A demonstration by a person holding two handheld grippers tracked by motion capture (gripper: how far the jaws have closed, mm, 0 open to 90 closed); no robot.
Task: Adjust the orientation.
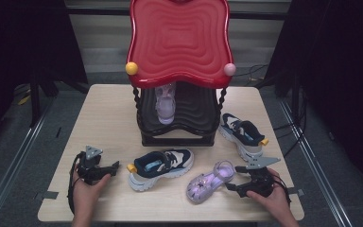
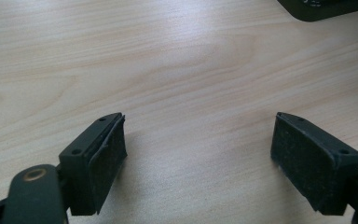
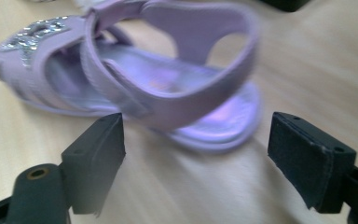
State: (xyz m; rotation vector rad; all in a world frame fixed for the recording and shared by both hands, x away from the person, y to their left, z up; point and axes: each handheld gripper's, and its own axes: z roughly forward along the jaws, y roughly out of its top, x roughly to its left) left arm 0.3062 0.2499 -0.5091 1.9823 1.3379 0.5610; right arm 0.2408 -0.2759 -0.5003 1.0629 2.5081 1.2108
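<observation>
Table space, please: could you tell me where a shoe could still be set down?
The table is bare at its far-left part, between the shoe rack and the left edge. The near strip is crowded by the navy sneaker and the purple sandal.

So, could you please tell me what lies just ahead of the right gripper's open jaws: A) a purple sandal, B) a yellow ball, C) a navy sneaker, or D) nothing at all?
A: the purple sandal lies on the table just beyond the right gripper, whose jaws stand apart.
</observation>
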